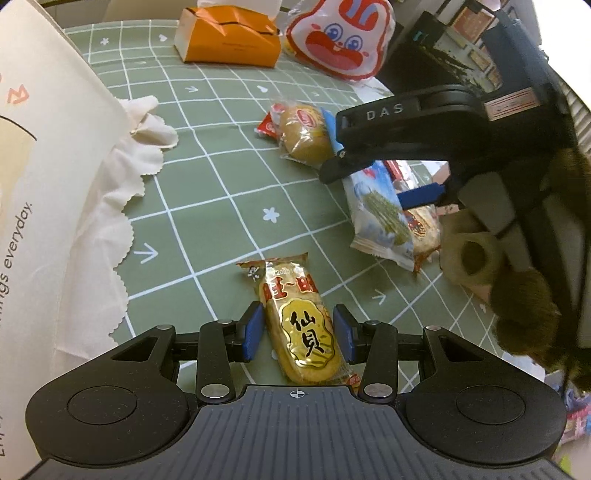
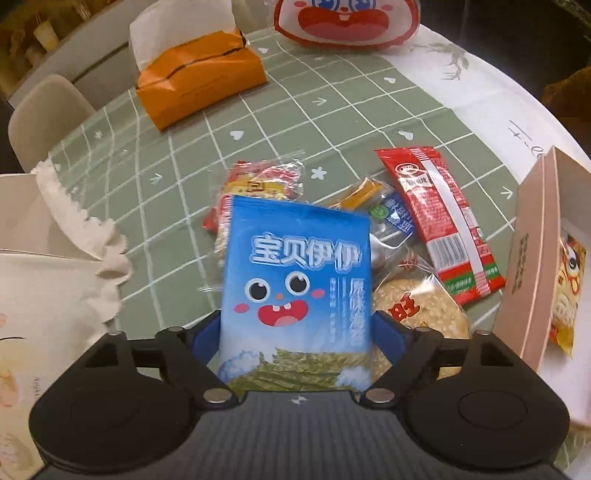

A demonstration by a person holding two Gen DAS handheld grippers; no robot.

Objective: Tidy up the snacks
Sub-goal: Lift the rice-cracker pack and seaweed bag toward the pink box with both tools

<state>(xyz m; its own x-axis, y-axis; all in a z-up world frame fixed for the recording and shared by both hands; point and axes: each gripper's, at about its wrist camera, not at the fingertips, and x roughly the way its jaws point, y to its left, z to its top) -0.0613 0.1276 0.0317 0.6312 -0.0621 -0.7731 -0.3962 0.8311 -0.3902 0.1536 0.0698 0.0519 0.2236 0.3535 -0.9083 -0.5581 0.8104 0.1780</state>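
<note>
Working across the desk, we note its green grid-patterned cloth carries everything in view. At the left edge stands a tall white paper bag with a scalloped white cloth spilling beside it. At the far side lie an orange tissue box and a white rabbit-faced bag. To the right in the right wrist view we see a pink open carton with a snack packet inside it.

Snack pile, mid-desk: a red sausage packet, a round rice cracker in clear wrap, and smaller wrapped pieces, overlapping one another.

Right tongs: the blue seaweed-snack pouch stands between the blue pads. The jaws are wide, and we see the pouch edges reach the pads on both sides; we cannot tell whether they press on it.

Left tongs: the jaws straddle a yellow senbei cracker packet lying flat on the desk. We see the pads right at the wrapper edges, but cannot tell whether they clamp it.
</note>
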